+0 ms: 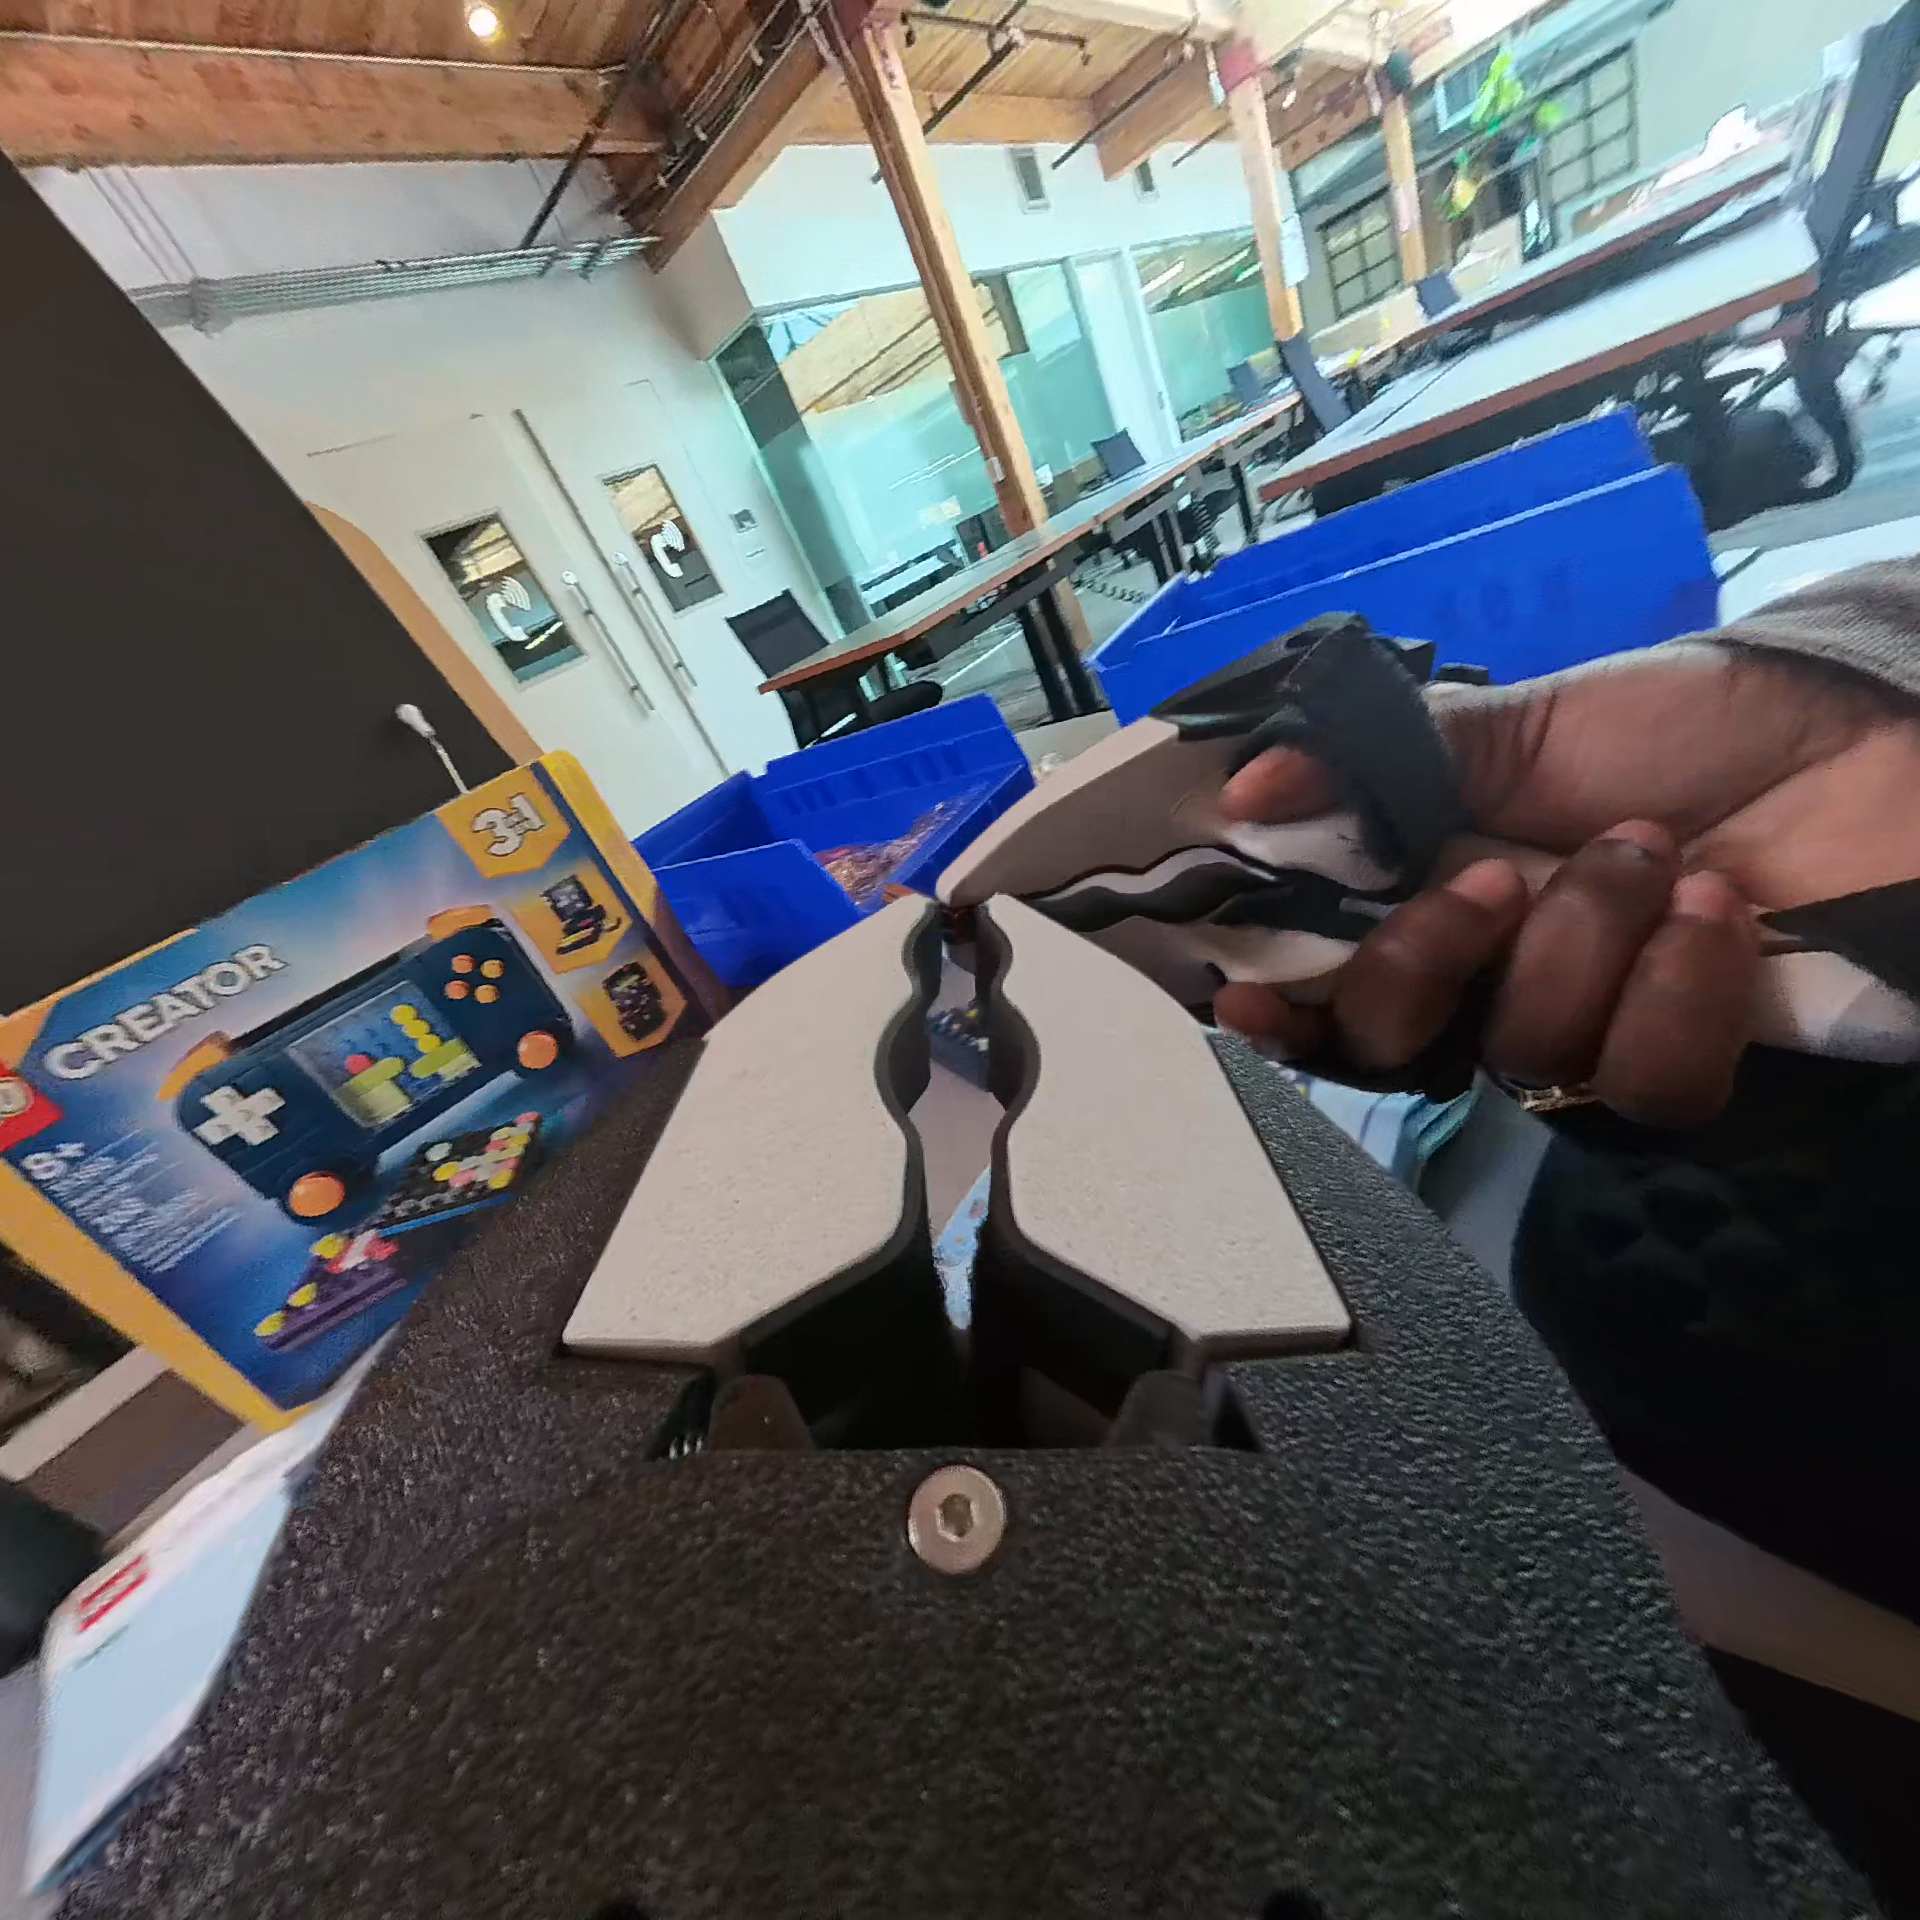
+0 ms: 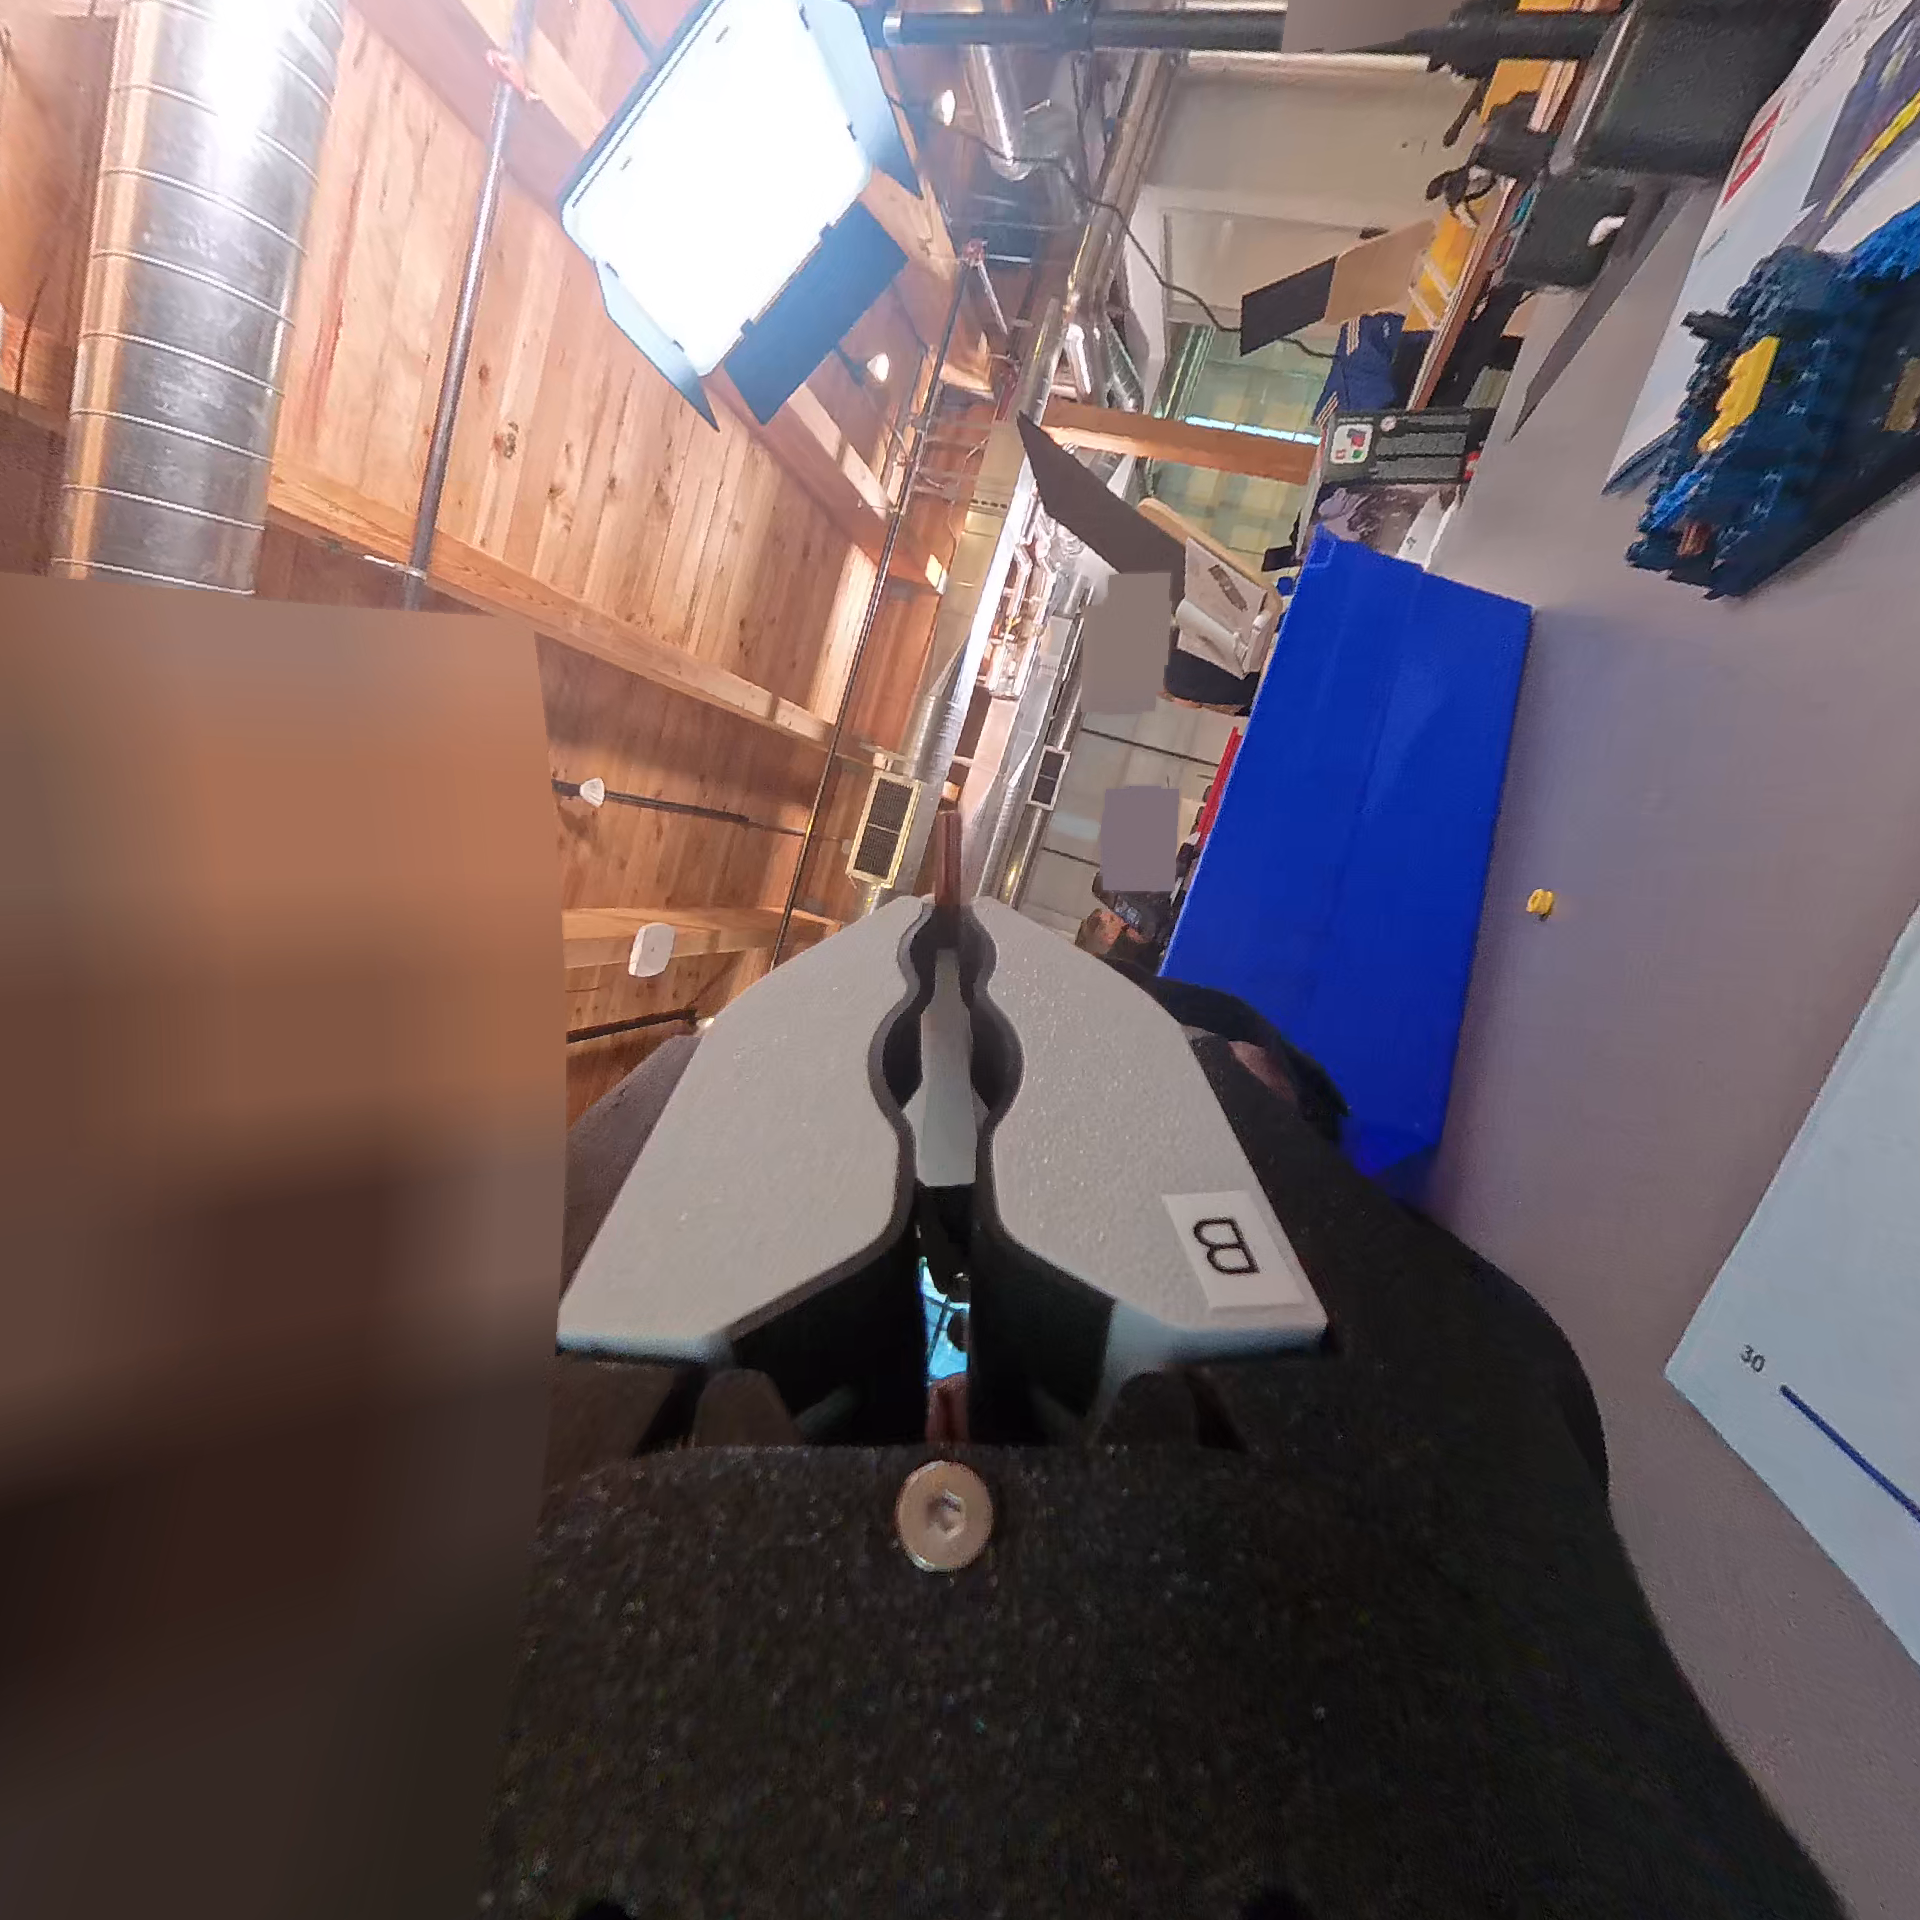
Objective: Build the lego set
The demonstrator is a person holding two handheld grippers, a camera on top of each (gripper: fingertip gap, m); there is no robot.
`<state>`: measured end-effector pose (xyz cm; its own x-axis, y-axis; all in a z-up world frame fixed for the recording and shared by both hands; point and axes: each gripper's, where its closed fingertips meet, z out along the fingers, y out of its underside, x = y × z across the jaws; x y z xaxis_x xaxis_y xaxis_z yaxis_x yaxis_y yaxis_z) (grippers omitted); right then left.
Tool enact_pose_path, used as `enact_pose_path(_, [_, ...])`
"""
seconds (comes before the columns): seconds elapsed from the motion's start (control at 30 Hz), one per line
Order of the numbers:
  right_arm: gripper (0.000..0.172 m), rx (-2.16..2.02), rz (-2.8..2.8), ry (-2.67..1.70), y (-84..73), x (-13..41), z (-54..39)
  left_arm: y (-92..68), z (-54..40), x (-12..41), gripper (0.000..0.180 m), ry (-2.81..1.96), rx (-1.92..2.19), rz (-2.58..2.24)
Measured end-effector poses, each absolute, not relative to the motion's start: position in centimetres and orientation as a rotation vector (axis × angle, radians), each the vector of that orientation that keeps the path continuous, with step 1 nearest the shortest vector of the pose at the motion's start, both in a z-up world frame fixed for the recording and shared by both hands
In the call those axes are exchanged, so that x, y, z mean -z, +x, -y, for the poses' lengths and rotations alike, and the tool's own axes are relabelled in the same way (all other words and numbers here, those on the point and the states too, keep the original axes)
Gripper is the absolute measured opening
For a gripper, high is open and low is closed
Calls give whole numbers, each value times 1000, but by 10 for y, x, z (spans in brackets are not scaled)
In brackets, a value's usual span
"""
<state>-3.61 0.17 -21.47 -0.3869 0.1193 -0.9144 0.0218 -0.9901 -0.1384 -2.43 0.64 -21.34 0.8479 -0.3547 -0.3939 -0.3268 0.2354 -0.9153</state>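
In the left wrist view my left gripper (image 1: 958, 912) has its jaws nearly together, pinching a small reddish-brown piece (image 1: 958, 916) at the very tips. My right gripper (image 1: 951, 891), held by a hand (image 1: 1621, 883), reaches in from the right and its tips meet the same spot. In the right wrist view my right gripper (image 2: 948, 914) is shut on a thin reddish-brown piece (image 2: 948, 857) that sticks out past its fingertips. A dark blue brick build (image 1: 961, 1031) shows through the gap between the left fingers, lower down.
A toy set box (image 1: 343, 1039) stands at the left and blue bins (image 1: 862, 821) behind. A booklet (image 1: 156, 1621) lies at lower left. The right wrist view shows a blue bin (image 2: 1371, 831), a blue-and-yellow brick model (image 2: 1797, 416), a small yellow piece (image 2: 1542, 902) and an open booklet (image 2: 1849, 1299). Only a small space, under 4 cm, lies between the two pairs of fingers.
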Motion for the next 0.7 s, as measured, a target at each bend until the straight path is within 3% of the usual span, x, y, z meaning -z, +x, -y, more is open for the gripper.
enact_pose_path(0.23, [4,-2628,344,-1614,-30,204,8,-19,4,202,4,-1298,270,-560])
enact_pose_path(0.4, [20,-2602,484,-1497,-22,194,3,-14,16,192,4,-1228,487,-541])
enact_pose_path(0.7, [6,-2530,874,-1438,-13,190,16,-1,24,195,4,-1216,580,-612])
